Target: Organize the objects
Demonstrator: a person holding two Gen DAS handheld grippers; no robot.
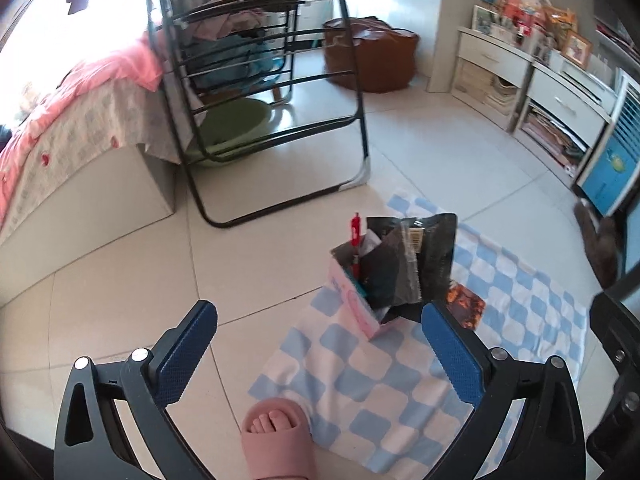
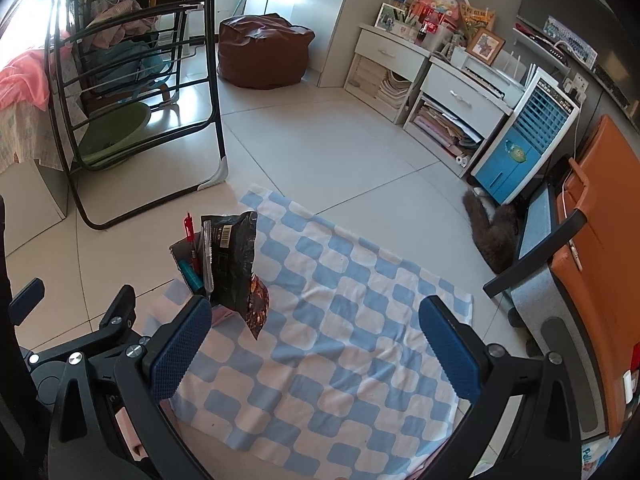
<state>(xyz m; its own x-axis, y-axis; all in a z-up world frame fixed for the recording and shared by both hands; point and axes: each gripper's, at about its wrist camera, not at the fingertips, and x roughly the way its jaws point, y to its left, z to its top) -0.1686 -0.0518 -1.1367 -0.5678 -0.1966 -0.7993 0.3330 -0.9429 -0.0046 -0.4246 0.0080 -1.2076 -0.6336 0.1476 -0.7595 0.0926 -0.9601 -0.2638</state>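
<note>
A small pink carton (image 1: 354, 300) stands on a blue-and-white checked cloth (image 1: 360, 384) on the tiled floor. A red pen (image 1: 355, 232), a black snack bag (image 1: 424, 252) and a teal item stick out of it. My left gripper (image 1: 318, 310) hangs open just in front of the carton, with nothing between its blue pads (image 1: 188, 356). In the right wrist view the carton (image 2: 222, 314), pen (image 2: 188, 228) and bag (image 2: 234, 256) are at the cloth's left edge (image 2: 340, 320). My right gripper (image 2: 316, 308) is open over bare cloth, to the right of the carton.
A foot in a pink slipper (image 1: 276, 436) stands at the cloth's near edge. A black metal rack (image 2: 140, 92) and a bed (image 1: 72, 120) lie to the left. White drawers (image 2: 452, 92), a blue air cooler (image 2: 524, 140), a grey furry shape (image 2: 492, 236) and an orange chair (image 2: 600, 248) line the right.
</note>
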